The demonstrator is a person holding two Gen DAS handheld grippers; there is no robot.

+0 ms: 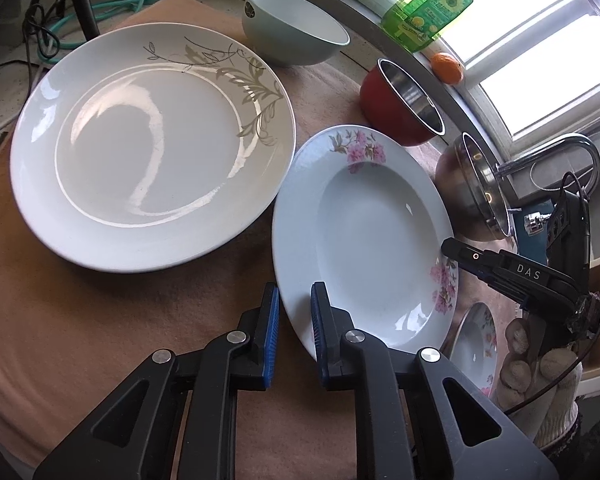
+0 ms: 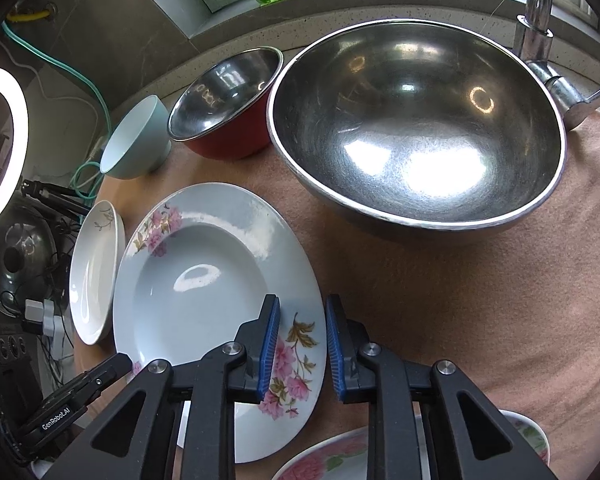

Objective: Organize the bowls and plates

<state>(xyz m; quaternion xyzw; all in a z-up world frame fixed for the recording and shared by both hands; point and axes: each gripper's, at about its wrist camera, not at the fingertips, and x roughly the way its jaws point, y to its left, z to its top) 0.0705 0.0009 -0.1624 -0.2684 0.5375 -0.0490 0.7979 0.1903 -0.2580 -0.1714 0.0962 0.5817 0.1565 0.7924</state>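
Observation:
A deep pink-flowered plate (image 1: 364, 236) (image 2: 204, 280) lies on the brown cloth. My left gripper (image 1: 295, 332) is open, its jaws straddling the plate's near-left rim. My right gripper (image 2: 302, 344) is open, straddling the plate's opposite rim; it shows in the left wrist view (image 1: 496, 268). A large white plate with grey leaf pattern (image 1: 152, 144) (image 2: 96, 272) lies to the left. A pale blue bowl (image 1: 296, 28) (image 2: 136, 144), a red steel-lined bowl (image 1: 400, 104) (image 2: 228, 104) and a big steel bowl (image 1: 476, 188) (image 2: 416, 128) stand behind.
A small flowered dish (image 1: 476, 344) (image 2: 332, 456) lies near my right gripper, another dish (image 2: 528, 432) beside it. A faucet (image 2: 540, 32), green soap bottle (image 1: 428, 12) and orange (image 1: 446, 67) stand by the window ledge. Cables (image 1: 100, 0) and a ring light (image 2: 4, 144) are left.

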